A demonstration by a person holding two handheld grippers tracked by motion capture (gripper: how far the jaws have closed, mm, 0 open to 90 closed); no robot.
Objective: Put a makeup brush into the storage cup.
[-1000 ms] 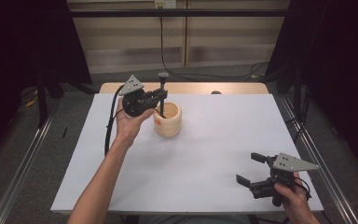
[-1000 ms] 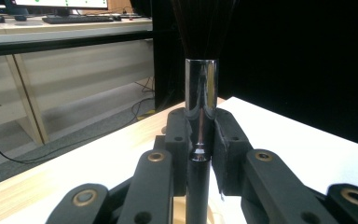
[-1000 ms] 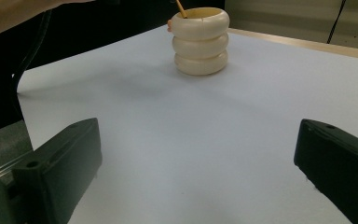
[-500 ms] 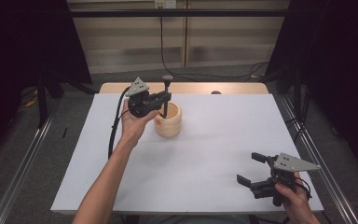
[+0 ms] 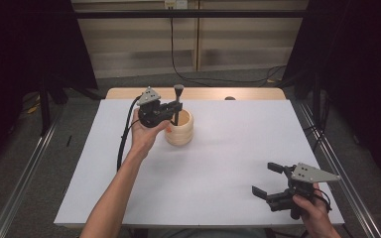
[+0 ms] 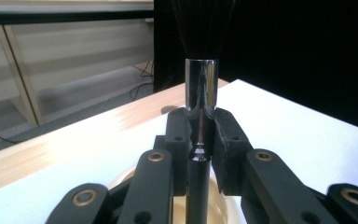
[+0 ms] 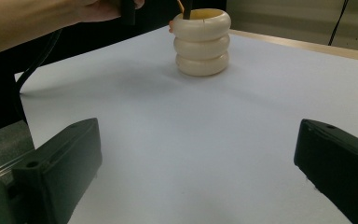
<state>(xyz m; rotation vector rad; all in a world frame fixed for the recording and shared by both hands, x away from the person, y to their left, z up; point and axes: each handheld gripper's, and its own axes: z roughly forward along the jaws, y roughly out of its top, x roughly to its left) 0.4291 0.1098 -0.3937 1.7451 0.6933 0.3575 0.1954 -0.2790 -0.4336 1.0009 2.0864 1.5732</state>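
A cream ribbed holder (image 5: 180,130) of three stacked rings stands on the white table (image 5: 218,163) at the back centre. My left gripper (image 5: 176,106) is shut on a black brush (image 5: 178,101) with a chrome ferrule (image 6: 200,91), held upright with bristles up and its handle dipping into the holder (image 6: 177,205). My left gripper (image 6: 200,135) clamps the brush just below the ferrule. My right gripper (image 5: 273,179) rests near the table's front right corner, open, nothing between its jaws. From the right gripper view the holder (image 7: 202,42) stands far ahead.
A wooden table edge (image 5: 203,93) runs behind the white sheet. Metal rails (image 5: 25,173) flank the table on both sides. A black cable (image 5: 125,134) trails from my left gripper along the forearm.
My left gripper has moved right and down with the brush, bringing its handle into the holder. The right gripper has stayed put.
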